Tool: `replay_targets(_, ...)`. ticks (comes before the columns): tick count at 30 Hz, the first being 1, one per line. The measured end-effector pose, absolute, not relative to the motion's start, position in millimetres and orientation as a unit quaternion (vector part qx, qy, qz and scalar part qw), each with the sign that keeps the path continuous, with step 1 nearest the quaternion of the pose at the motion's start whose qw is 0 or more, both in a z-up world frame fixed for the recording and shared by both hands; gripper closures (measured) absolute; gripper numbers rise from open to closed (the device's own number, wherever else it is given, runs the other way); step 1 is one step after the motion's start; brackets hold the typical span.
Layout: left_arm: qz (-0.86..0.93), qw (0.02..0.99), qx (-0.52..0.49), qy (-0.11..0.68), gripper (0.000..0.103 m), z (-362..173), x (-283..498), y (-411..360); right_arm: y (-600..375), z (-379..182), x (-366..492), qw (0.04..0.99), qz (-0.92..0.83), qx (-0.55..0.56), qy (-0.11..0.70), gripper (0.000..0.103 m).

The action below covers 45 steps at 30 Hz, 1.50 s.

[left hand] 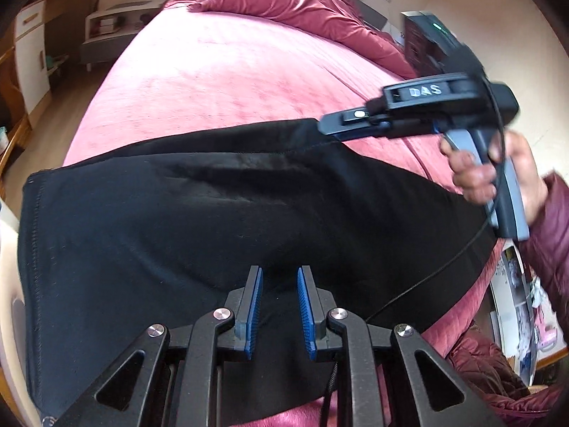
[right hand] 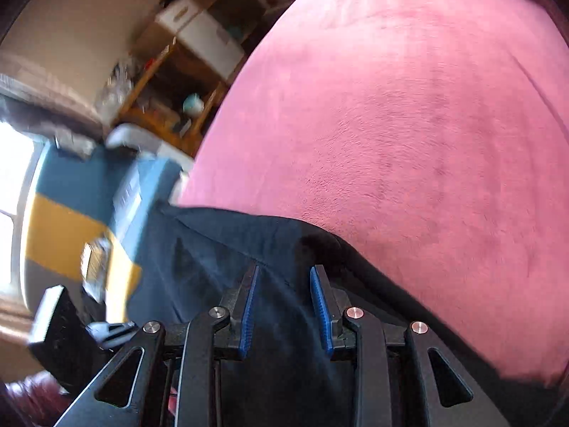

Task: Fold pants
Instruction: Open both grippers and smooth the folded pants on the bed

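- Pants (left hand: 177,213), black, lie flat across the lower half of the left wrist view on a pink bed (left hand: 231,71)
- Soft, limp, light fabric, likely to sag; best pinched at a hem or edge
- Left tool (left hand: 280,311) and right tool (right hand: 284,315) each stand slightly open, gripping nothing

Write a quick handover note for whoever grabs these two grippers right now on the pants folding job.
Left gripper: open, nothing between its blue pads, over the black pants.
Right gripper: open, holding nothing, over the pants' far-right edge; the left wrist view shows a hand carrying it.
Pants: spread across the near part of the pink bed cover, looking already folded over once, stitched hem at the left end. A crumpled red duvet sits at the far end of the bed.
Done: apparently a first fold, cloth released.
Left: smooth the wrinkles in the middle, then probably fold again to a compact stack.
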State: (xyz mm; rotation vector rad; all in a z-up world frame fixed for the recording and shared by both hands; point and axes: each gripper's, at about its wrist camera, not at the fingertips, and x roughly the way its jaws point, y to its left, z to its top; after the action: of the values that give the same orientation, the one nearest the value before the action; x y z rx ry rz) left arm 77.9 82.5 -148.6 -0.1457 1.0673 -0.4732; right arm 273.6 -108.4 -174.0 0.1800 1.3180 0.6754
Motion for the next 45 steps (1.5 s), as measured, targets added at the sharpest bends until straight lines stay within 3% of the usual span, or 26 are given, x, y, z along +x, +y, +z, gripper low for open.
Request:
replay_targets(6, -0.228, 0.823, -0.059, 0.517, 0.083, -161, 81, 78, -101, -185, 285, 0.717, 0.324, 0.018, 0.616, 0.068)
replay_targets(15, -0.227, 0.817, -0.068, 0.525, 0.083, -173, 84, 77, -93, -213, 289, 0.679, 0.379, 0.106, 0.620, 0.066)
replay_targets(17, -0.224, 0.817, -0.070, 0.526, 0.083, -174, 85, 76, -104, -220, 296, 0.695, 0.352, 0.157, 0.607, 0.072)
replay_targets(18, -0.223, 0.817, -0.070, 0.527, 0.083, -174, 86, 75, -105, -219, 295, 0.706, 0.340, 0.162, 0.600, 0.092)
replay_targets(22, -0.216, 0.815, -0.101, 0.529, 0.083, -181, 90, 85, -112, -197, 286, 0.745, 0.345, 0.180, 0.542, 0.095)
replay_targets(27, -0.204, 0.813, -0.093, 0.538, 0.083, -185, 98, 81, -102, -239, 305, 0.746, 0.280, 0.145, 0.587, 0.097)
replay_targets(30, -0.200, 0.813, -0.087, 0.540, 0.083, -185, 98, 79, -111, -241, 309, 0.731, 0.285, 0.184, 0.592, 0.097)
replay_targets(35, -0.202, 0.813, -0.104, 0.537, 0.083, -176, 98, 90, -135, -213, 290, 0.761, 0.264, 0.197, 0.558, 0.078)
replay_targets(41, -0.162, 0.840, -0.120, 0.504, 0.083, -153, 105, 130, -156, -174, 250, 0.780, 0.286, 0.161, 0.533, 0.079)
replay_targets(45, -0.105, 0.852, -0.105, 0.502, 0.083, -152, 110, 153, -120, -185, 230, 0.791, 0.257, 0.073, 0.551, 0.081)
